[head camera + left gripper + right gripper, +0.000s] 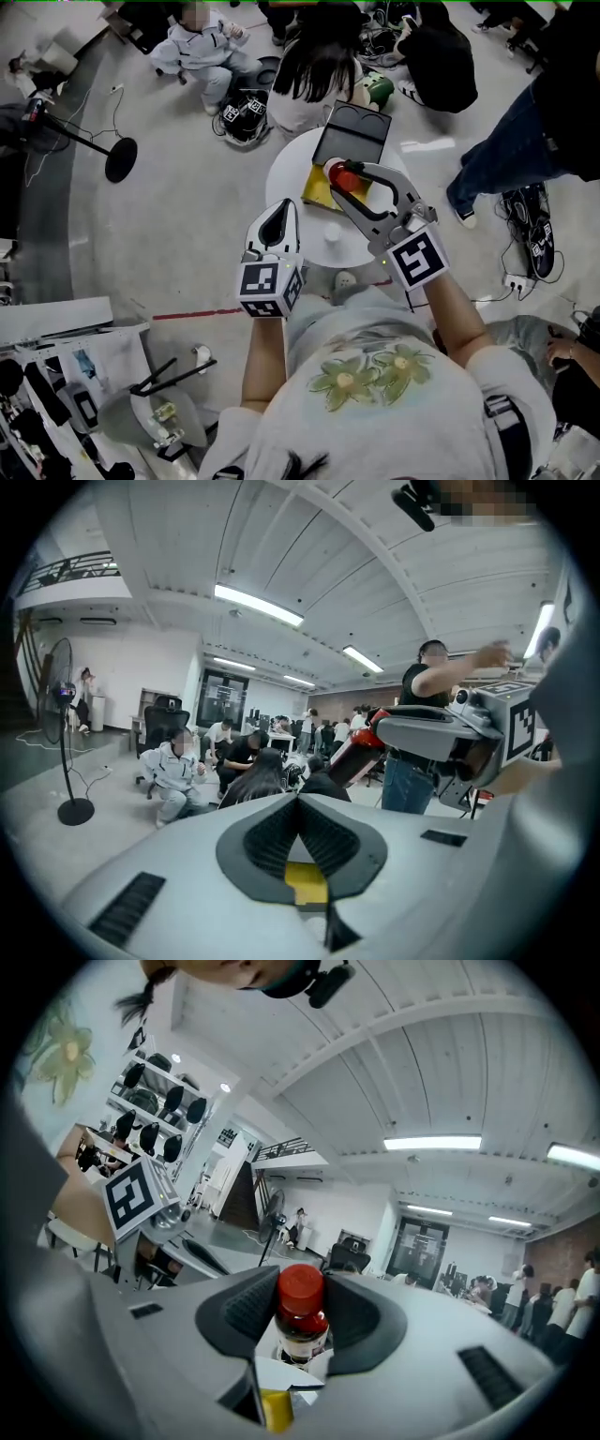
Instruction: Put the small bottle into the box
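Note:
The small bottle (300, 1314), dark with a red cap and a pale label, stands upright between the pads of my right gripper (300, 1288), which is shut on it. In the head view this gripper (345, 184) holds the bottle (347, 176) over the near edge of the box (354, 133), a black open case with a yellow part beside it, on a round white table (286, 173). My left gripper (280, 212) hovers left of it, jaws shut and empty (298, 799). The left gripper view shows the bottle (361, 752) from the side.
A small white object (332, 232) sits on the table near its front edge. Several people sit or stand on the floor behind the table. A fan stand (120, 157) is at the left, cluttered shelves (84, 394) at lower left.

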The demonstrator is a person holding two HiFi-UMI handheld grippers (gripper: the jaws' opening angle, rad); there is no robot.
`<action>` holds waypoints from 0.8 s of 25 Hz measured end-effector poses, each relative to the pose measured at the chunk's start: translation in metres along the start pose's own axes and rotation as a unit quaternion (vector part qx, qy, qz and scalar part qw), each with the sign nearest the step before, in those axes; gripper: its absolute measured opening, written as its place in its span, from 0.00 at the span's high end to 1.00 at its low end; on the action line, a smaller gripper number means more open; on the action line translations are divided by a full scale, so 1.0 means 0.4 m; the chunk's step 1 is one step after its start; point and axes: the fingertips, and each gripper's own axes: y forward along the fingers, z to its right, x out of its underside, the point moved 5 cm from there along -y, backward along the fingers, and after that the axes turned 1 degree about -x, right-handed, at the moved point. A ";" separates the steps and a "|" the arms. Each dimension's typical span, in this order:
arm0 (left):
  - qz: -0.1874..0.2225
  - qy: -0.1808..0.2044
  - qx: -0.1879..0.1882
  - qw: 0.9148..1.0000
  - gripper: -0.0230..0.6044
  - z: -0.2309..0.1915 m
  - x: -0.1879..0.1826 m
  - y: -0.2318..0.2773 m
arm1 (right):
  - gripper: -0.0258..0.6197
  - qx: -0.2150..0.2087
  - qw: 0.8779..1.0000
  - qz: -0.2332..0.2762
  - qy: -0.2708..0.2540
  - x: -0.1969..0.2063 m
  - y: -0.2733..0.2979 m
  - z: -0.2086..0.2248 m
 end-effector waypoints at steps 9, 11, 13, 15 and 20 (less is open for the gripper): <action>-0.004 -0.004 -0.028 1.000 0.96 0.006 0.006 0.013 | 0.72 -0.023 1.000 0.013 0.006 0.026 0.031 0.047; -0.006 -0.006 -0.033 0.999 0.96 0.006 0.010 0.012 | 0.73 -0.026 0.999 0.014 0.013 0.035 0.035 0.051; -0.006 -0.008 -0.038 0.999 0.96 0.000 0.012 0.008 | 0.73 -0.029 0.999 0.012 0.017 0.040 0.043 0.051; -0.008 -0.011 -0.042 0.999 0.96 -0.007 0.014 0.004 | 0.72 -0.033 0.999 0.011 0.020 0.045 0.052 0.047; -0.017 -0.006 -0.041 0.999 0.96 -0.004 0.021 0.025 | 0.72 -0.042 0.999 0.008 0.023 0.067 0.066 0.053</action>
